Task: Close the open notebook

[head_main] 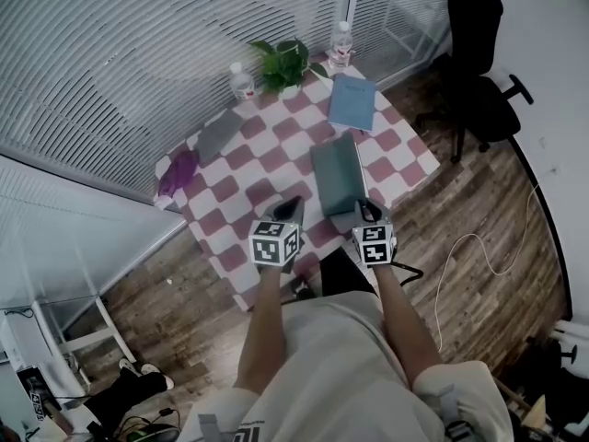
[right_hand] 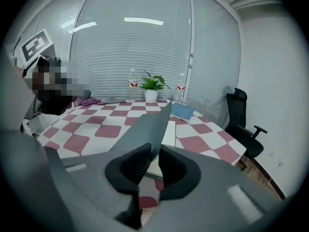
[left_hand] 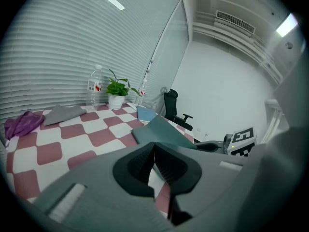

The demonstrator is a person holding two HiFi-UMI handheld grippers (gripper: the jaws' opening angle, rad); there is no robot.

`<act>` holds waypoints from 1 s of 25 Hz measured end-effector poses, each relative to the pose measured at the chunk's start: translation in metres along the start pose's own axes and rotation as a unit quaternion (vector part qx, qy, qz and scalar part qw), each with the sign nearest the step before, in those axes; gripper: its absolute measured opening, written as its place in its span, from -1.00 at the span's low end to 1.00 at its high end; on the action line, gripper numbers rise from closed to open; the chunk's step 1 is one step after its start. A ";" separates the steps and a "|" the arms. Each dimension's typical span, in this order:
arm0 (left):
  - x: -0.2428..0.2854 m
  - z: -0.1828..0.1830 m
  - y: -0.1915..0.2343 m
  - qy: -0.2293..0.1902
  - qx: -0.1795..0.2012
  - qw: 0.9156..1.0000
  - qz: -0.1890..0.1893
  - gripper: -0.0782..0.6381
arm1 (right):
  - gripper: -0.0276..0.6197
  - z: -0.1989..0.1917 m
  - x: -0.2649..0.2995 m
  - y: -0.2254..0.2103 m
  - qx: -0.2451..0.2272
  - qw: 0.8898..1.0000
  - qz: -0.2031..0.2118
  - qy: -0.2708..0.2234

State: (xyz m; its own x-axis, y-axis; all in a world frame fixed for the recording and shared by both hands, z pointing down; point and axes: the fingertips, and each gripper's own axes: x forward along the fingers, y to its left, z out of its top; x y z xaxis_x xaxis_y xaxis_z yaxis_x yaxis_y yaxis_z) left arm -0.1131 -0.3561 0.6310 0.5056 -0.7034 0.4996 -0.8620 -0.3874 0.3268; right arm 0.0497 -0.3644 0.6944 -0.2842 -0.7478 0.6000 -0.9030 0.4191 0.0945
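Note:
The grey-green notebook [head_main: 336, 175] lies on the checkered table [head_main: 276, 168], near its front edge. In the right gripper view its cover [right_hand: 145, 127] stands tilted up over a white page [right_hand: 170, 132]. My right gripper [right_hand: 153, 151] is shut on the near edge of that cover. In the head view the right gripper [head_main: 368, 212] sits at the notebook's near end. My left gripper [head_main: 288, 210] hovers just left of the notebook, pads together with nothing between them [left_hand: 154, 146]. The left gripper view shows the raised notebook [left_hand: 161, 129] ahead and to the right.
A blue notebook [head_main: 352, 102] lies at the far right of the table. A potted plant [head_main: 281, 63] and two bottles [head_main: 242, 81] [head_main: 341, 37] stand along the back. A grey cloth [head_main: 219, 134] and a purple cloth [head_main: 178, 173] lie on the left. An office chair [head_main: 479, 53] stands right.

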 end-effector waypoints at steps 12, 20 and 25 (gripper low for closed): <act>0.012 -0.002 -0.007 0.013 0.007 1.000 -0.010 -0.76 | -0.72 -0.012 0.011 -0.014 0.069 0.998 0.007 0.013; 0.005 0.000 -0.014 0.008 0.016 1.000 -0.013 -0.76 | -0.65 -0.012 0.005 -0.012 0.063 0.998 0.009 0.011; -0.006 -0.001 -0.018 0.004 0.026 1.000 -0.015 -0.76 | -0.57 -0.016 -0.005 -0.012 0.052 0.998 -0.003 0.020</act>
State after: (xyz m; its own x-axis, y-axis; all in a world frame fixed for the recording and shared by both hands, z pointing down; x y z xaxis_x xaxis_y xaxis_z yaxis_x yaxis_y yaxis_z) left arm -0.1000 -0.3442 0.6233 0.5313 -0.6865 0.4965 -0.8471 -0.4389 0.2996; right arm 0.0671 -0.3579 0.7028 -0.2668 -0.7278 0.6317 -0.9342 0.3564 0.0160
